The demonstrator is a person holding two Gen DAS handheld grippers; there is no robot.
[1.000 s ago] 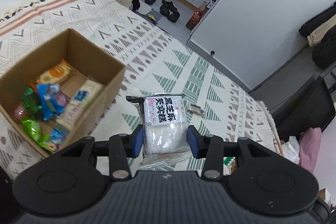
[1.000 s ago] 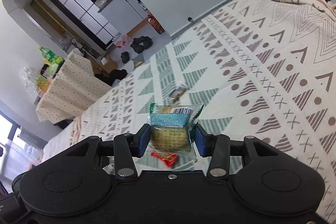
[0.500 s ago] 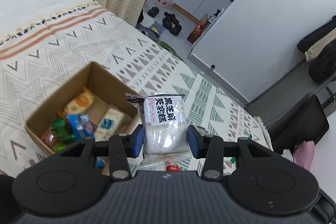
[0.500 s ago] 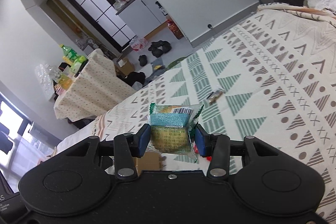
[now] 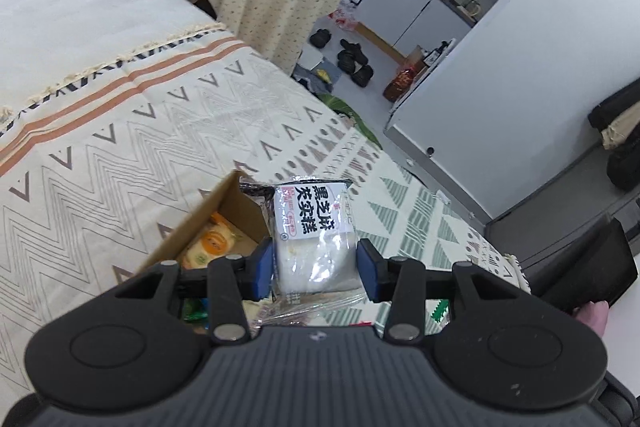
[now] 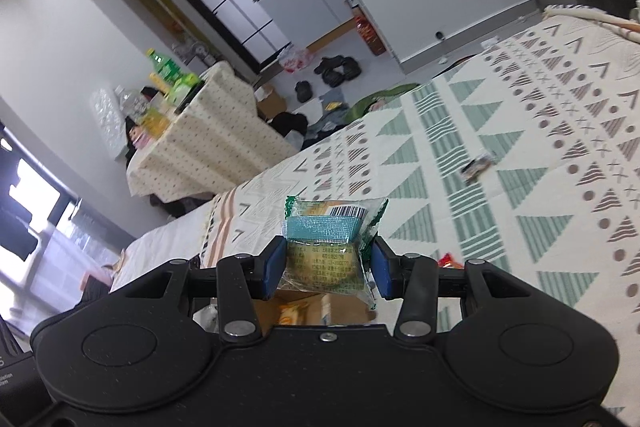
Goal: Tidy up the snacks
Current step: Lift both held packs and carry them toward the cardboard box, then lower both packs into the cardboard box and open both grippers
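My left gripper (image 5: pixel 316 267) is shut on a clear packet of white cake with a black-lettered label (image 5: pixel 314 231). Just below and left of it lies the open cardboard box (image 5: pixel 208 219), with an orange-and-white snack packet (image 5: pixel 212 243) showing inside; most of the box is hidden behind the gripper. My right gripper (image 6: pixel 330 267) is shut on a green-edged wrapped pastry with a teal band (image 6: pixel 326 247). Under it a strip of the same cardboard box (image 6: pixel 316 307) shows. A small dark wrapped snack (image 6: pixel 476 166) lies on the patterned bedspread (image 6: pixel 520 147) to the right.
A red wrapper (image 6: pixel 447 260) lies on the bedspread beside the right fingers. Beyond the bed's edge stand a cloth-covered table with bottles (image 6: pixel 200 131), shoes on the floor (image 5: pixel 352 61) and a white partition wall (image 5: pixel 500 99). A black chair (image 5: pixel 592 267) is at the right.
Both grippers rose and swung over toward the box, each keeping its snack. The box slid from the left of the left wrist view to under the fingers, and came into the right wrist view.
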